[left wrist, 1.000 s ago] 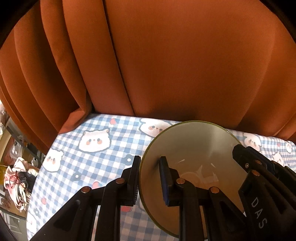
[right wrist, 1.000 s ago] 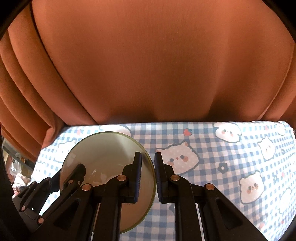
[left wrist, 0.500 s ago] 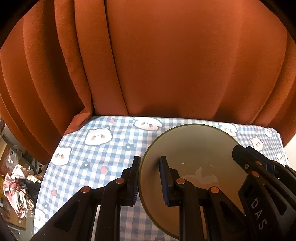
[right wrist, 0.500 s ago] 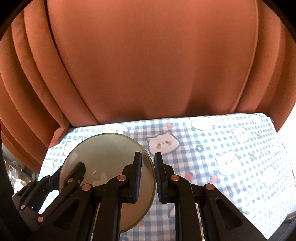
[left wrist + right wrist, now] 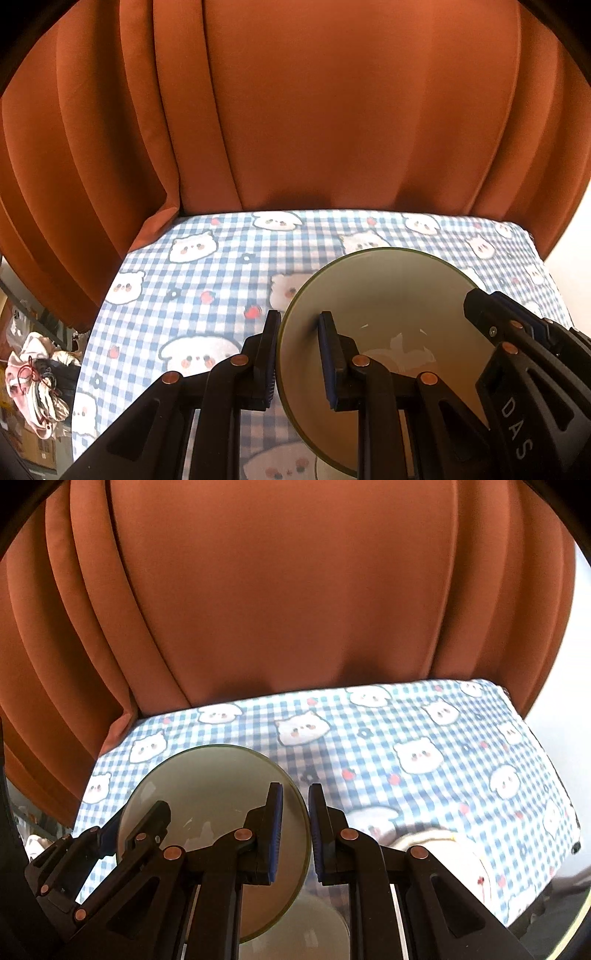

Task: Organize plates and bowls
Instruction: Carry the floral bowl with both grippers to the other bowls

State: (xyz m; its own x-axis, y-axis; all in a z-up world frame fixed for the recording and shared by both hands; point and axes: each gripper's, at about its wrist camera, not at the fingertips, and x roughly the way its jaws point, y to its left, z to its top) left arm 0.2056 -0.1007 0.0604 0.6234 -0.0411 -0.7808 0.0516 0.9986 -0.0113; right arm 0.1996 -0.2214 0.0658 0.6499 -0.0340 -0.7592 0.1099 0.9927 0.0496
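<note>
Bowl [image 5: 391,306], pale with a dark rim, sat low in frame, its rim pinched by both tools: left tool [image 5: 297,360] on its left edge, right tool [image 5: 295,834] on its right. Beyond lay the checked table [image 5: 221,277], then an orange curtain [image 5: 332,110].

Black claw [image 5: 297,356] arms, copper rivets, blue pads, "DAS" lettering

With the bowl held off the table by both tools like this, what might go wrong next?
1. Each tool, left and right, pinches only the thin rim of the green-edged bowl; uneven motion between the hands could twist it loose.
2. White dishes lie directly below, so a slip could mean a chipping hit.
3. Another dish sits close on the checked tablecloth and may get knocked.
</note>
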